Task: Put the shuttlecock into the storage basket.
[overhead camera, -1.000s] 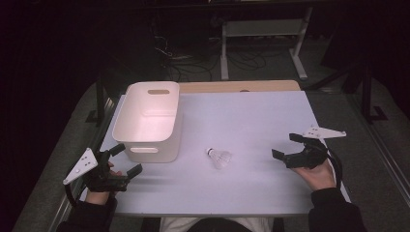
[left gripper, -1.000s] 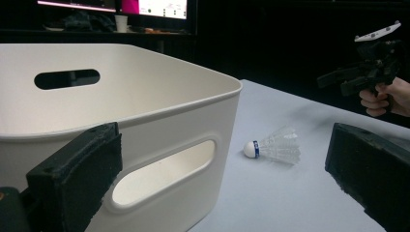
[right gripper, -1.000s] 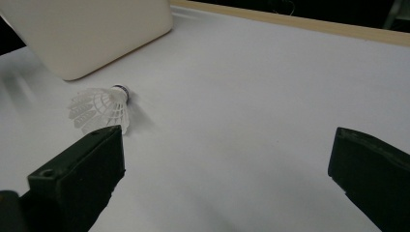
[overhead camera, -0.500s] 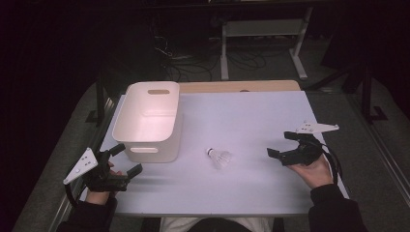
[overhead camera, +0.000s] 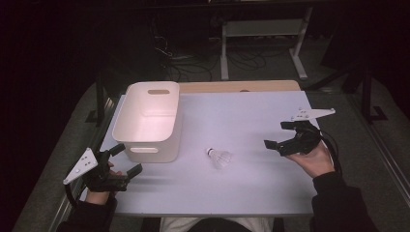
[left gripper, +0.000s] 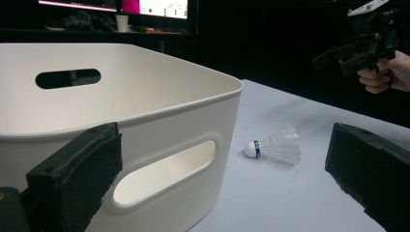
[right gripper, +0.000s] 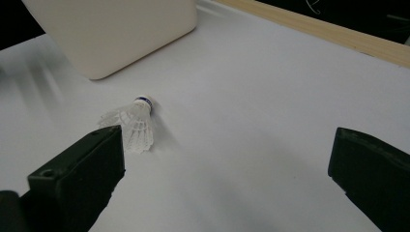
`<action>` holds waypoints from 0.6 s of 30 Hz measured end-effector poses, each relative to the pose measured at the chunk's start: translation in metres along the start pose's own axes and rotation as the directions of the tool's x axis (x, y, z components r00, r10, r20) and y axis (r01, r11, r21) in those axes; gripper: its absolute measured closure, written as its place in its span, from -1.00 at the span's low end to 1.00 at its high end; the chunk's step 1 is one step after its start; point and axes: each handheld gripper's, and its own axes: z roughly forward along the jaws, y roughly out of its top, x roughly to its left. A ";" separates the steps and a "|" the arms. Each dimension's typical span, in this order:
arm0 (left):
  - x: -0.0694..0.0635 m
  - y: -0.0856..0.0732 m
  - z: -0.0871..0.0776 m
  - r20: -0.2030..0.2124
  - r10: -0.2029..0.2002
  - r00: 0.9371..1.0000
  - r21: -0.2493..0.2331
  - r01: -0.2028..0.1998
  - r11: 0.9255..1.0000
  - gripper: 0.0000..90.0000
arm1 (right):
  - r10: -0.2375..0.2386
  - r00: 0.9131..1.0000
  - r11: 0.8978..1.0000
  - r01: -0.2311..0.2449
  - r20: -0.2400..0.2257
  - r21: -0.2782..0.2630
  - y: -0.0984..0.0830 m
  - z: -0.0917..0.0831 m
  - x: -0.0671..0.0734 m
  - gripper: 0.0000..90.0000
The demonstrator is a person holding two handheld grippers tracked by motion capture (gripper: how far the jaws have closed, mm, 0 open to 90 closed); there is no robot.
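A white shuttlecock (overhead camera: 220,157) lies on its side mid-table, cork end toward the white bin (overhead camera: 145,126). It also shows in the left gripper view as the shuttlecock (left gripper: 275,146) right of the bin (left gripper: 159,116), and in the right gripper view as the shuttlecock (right gripper: 131,124) with the bin (right gripper: 111,29) behind it. My left gripper (overhead camera: 124,158) is open at the table's near left corner, just in front of the bin. My right gripper (overhead camera: 279,135) is open, held above the table to the right of the shuttlecock. Both hold nothing.
The white table (overhead camera: 251,116) has a wooden strip along its far edge (overhead camera: 241,86). Beyond it stand a metal frame and cables on a dark floor. The right gripper (left gripper: 360,46) appears far off in the left gripper view.
My right gripper has moved left and slightly up, toward the shuttlecock. The left gripper, shuttlecock and bin have stayed in place.
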 end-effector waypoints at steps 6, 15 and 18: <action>0.000 0.000 0.000 0.000 0.002 1.000 -0.001 -0.002 1.000 -1.00 | -0.012 1.000 1.000 0.012 -0.007 0.015 0.008 0.003 0.001 -1.00; 0.000 0.000 0.000 -0.001 0.003 1.000 -0.001 -0.003 1.000 -1.00 | -0.027 0.999 0.999 0.027 -0.019 0.030 0.021 0.005 0.003 -1.00; 0.000 0.000 0.000 -0.001 0.004 1.000 -0.002 -0.004 1.000 -1.00 | -0.022 0.999 0.999 0.022 -0.030 0.030 0.025 0.006 0.004 -1.00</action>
